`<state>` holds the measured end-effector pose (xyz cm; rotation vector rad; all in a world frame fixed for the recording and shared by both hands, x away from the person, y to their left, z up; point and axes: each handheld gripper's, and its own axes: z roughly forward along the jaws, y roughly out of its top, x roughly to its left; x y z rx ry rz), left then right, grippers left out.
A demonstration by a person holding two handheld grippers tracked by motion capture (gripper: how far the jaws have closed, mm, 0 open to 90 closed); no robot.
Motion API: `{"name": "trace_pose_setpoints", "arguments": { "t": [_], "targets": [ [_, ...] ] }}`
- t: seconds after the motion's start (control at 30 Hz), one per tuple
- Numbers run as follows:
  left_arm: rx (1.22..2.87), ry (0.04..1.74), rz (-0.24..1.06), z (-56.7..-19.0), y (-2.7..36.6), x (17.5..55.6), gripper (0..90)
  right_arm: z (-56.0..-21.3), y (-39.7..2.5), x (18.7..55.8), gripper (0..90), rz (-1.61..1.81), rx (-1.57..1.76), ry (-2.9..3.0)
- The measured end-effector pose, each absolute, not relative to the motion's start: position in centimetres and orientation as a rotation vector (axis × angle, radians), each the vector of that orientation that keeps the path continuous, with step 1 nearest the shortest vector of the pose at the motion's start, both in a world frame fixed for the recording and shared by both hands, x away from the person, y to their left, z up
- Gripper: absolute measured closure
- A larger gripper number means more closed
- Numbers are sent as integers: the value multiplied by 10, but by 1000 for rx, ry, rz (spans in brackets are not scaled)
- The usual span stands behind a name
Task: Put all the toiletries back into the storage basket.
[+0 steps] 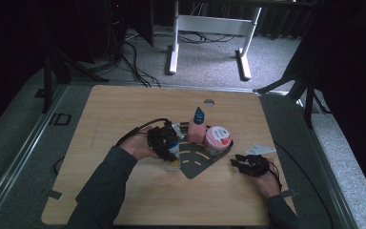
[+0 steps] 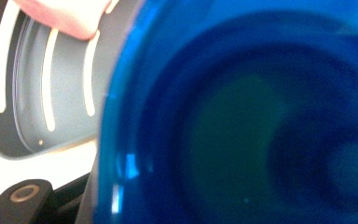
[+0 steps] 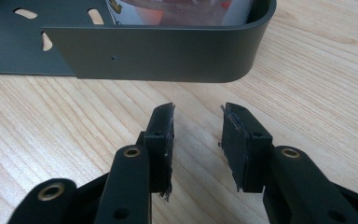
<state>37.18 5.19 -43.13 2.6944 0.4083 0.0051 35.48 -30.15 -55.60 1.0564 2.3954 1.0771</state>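
Observation:
A dark grey slotted tray (image 1: 195, 163) lies mid-table. In it stand a pink bottle with a blue cap (image 1: 197, 130) and a pink tub with a white lid (image 1: 218, 139). At the tray's left edge my left gripper (image 1: 166, 142) is shut on a pale bottle (image 1: 173, 161). Its blue cap (image 2: 242, 121) looms close in the left gripper view, beside one black finger (image 2: 25, 198) and the tray (image 2: 65, 88). My right gripper (image 1: 242, 163) rests low on the wood right of the tray. It is open and empty (image 3: 197, 114), facing the tray's rounded wall (image 3: 158, 51).
A round hole (image 1: 209, 102) sits near the table's far edge. White desk legs (image 1: 174, 43) and cables (image 1: 133, 62) are on the floor beyond. Bare wood spreads across the left, far and near parts of the table (image 1: 124, 109).

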Motion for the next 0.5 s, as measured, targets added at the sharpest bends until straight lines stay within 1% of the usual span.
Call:
{"name": "trace_pose_setpoints", "arguments": {
  "t": [0.2,0.5],
  "targets": [
    [2691,385,-12,-430,38,375,552,-556,-302,355,638,1079,1058,2396],
    [2672,409,20,-430,26,380,551,-556,-302,355,638,1078,1054,2396]
  ]
}}
